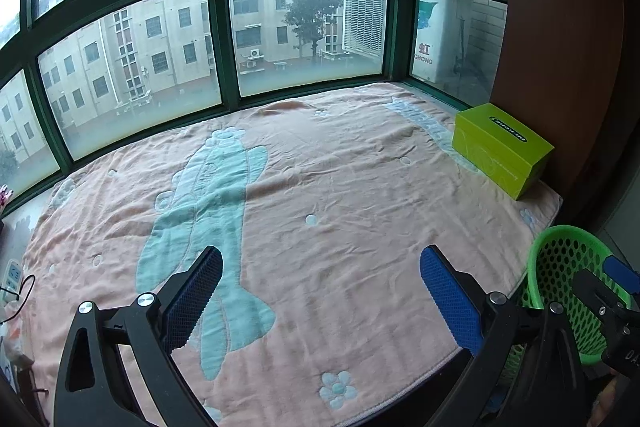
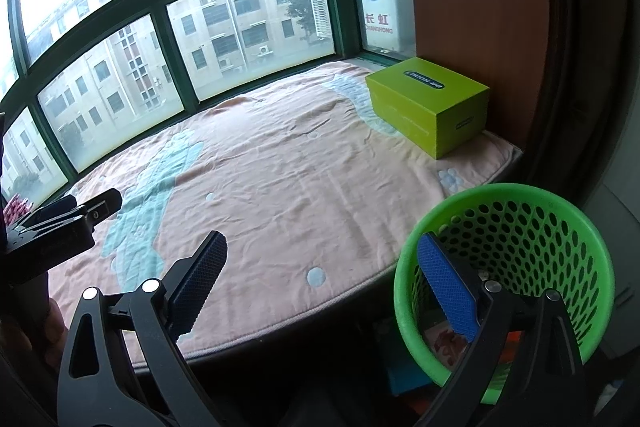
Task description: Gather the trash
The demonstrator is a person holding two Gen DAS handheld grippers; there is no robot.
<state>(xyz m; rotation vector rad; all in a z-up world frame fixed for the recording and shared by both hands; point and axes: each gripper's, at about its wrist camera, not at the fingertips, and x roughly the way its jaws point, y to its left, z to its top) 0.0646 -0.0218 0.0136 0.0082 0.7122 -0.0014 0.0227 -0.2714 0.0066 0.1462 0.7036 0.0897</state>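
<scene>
My left tongs (image 1: pixel 320 291) and right tongs (image 2: pixel 322 279) gape wide, empty; the green basket (image 2: pixel 560 205) off the blanket's (image 2: pixel 280 167) right edge half hides blurred litter.

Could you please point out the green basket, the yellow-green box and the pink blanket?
green basket (image 2: pixel 404 267), right wrist view, on its near-left rim.
yellow-green box (image 2: pixel 460 131), right wrist view, on its front side face.
pink blanket (image 1: pixel 360 227), left wrist view, on bare fabric mid-surface.

"CHANGHONG" on outdoor unit (image 2: pixel 378 23)
</scene>
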